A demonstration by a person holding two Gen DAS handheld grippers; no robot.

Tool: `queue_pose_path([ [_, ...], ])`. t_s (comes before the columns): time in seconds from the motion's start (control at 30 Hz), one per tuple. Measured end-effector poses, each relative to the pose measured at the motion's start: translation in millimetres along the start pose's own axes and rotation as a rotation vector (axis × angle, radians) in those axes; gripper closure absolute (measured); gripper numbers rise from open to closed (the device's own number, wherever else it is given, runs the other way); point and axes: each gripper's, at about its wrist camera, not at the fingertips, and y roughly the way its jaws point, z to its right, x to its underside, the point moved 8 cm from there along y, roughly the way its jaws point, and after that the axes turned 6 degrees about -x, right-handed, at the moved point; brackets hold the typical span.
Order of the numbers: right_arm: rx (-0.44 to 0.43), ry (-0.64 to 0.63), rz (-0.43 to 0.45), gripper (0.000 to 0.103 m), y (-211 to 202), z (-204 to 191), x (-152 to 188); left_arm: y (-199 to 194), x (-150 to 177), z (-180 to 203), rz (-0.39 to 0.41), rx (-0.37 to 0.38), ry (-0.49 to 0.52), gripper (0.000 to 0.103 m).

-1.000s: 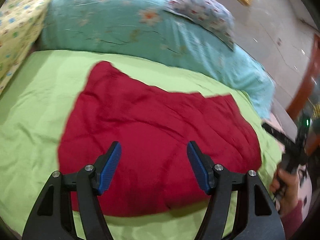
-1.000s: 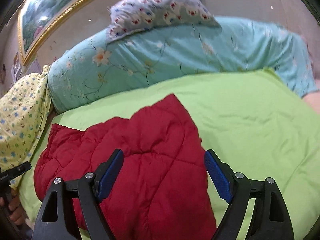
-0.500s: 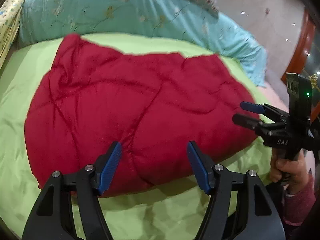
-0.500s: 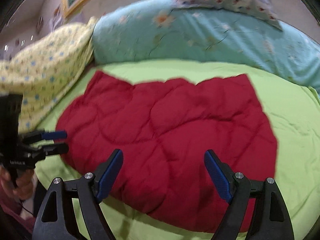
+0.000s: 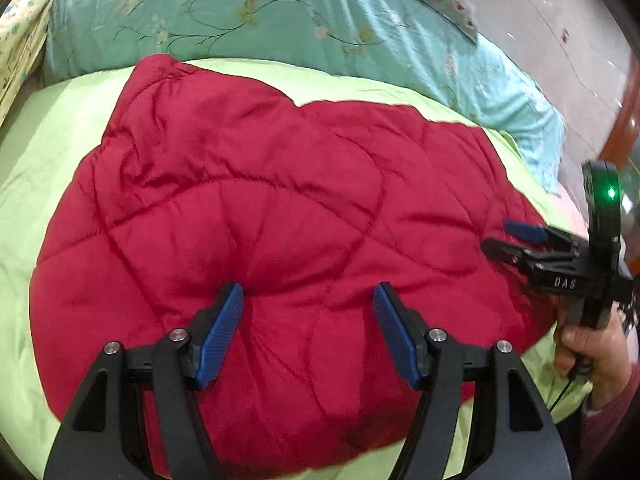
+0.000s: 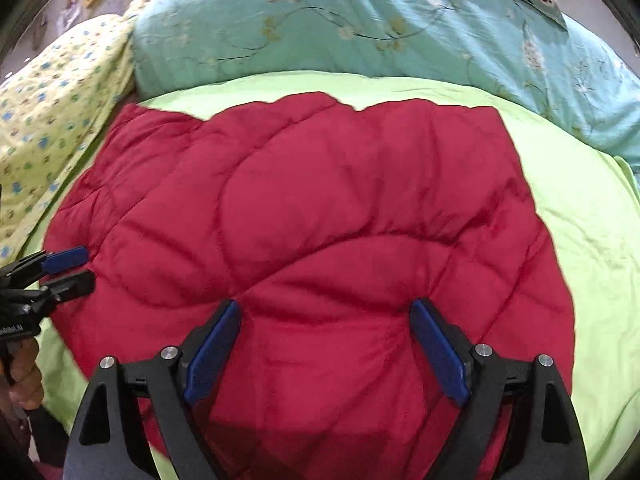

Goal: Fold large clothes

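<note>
Compared with one second earlier, both views now sit lower and closer over the red quilted garment (image 5: 280,232), which fills most of each picture; before, it was smaller and more of the green bed sheet (image 5: 52,132) showed around it. The garment lies spread flat on the bed, its near edge at 6 o'clock and its far edge toward the turquoise floral quilt (image 6: 360,24) at 12 o'clock. I judge this to be the approach before the first fold: nothing is lifted yet, and no corner is turned over.

The left hand-held gripper (image 5: 308,332) points steeply down at the near part of the garment. Its jaws stand apart, with the puffy cloth under and between them, but the pads do not pinch it. From the right wrist view it appears at 9 o'clock, at the left border of the garment.

The right hand-held gripper (image 6: 324,344) also points steeply down; its jaws are opening, with cloth below them and nothing clamped. In the left wrist view it comes in at 3 o'clock, held in a person's hand (image 5: 592,344), its tips over the right border of the garment.
</note>
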Motion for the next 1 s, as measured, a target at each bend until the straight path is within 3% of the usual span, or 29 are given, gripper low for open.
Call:
queue_pose_path([
  [0.47,0.022,0.119,-0.003,0.015,17,36,-25,32,-39,-28,-0.034,-0.062,-0.106,0.036],
  [0.6,-0.005,0.174,0.015,0.015,22,50,-28,40,-41,-33,-0.058,-0.055,-0.15,0.036],
  [1.0,-0.035,0.231,0.065,0.015,18,63,-28,43,-36,-35,-0.05,-0.136,-0.161,0.036],
])
